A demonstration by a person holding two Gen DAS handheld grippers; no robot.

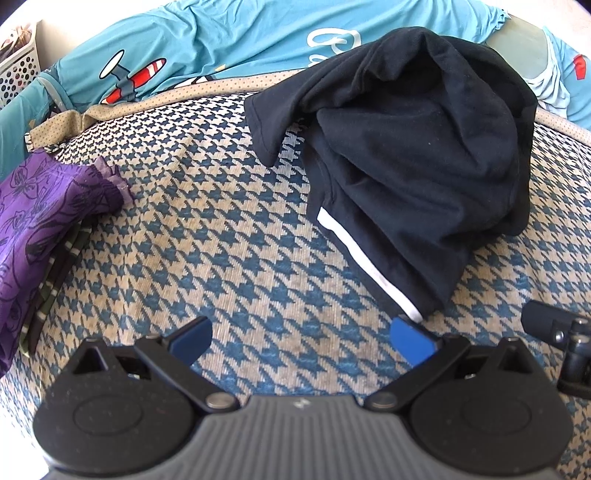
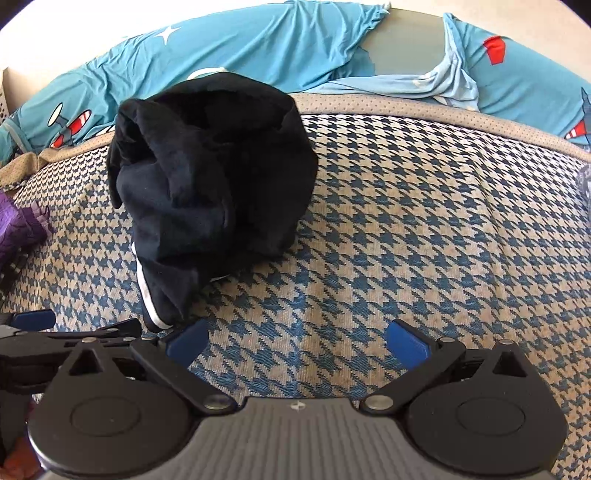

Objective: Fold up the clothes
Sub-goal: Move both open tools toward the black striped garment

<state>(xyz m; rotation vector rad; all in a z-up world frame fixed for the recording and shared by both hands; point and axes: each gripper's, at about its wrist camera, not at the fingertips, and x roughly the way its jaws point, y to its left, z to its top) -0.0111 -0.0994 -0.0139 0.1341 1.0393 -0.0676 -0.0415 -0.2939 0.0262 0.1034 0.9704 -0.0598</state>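
I see a bed under a woven blue-and-tan houndstooth cover (image 1: 229, 236), with a smooth turquoise airplane-print sheet (image 1: 229, 33) bunched along its far edge. A soft black garment (image 1: 417, 155) lies crumpled mid-cover, its white-striped edge (image 1: 365, 266) running lengthwise toward my left tool (image 1: 301, 338). A purple floral cloth (image 1: 40, 206) sits far left. Both tools, left and right (image 2: 297, 341), gape wide, holding nothing.

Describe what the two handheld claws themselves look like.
Both match. The left claw and right claw each have two blue pads on black linkage arms with silver pivot pins. These pivot on round black discs either side of a grey ribbed body bearing a small pale mark. No cables or sleeves are visible.
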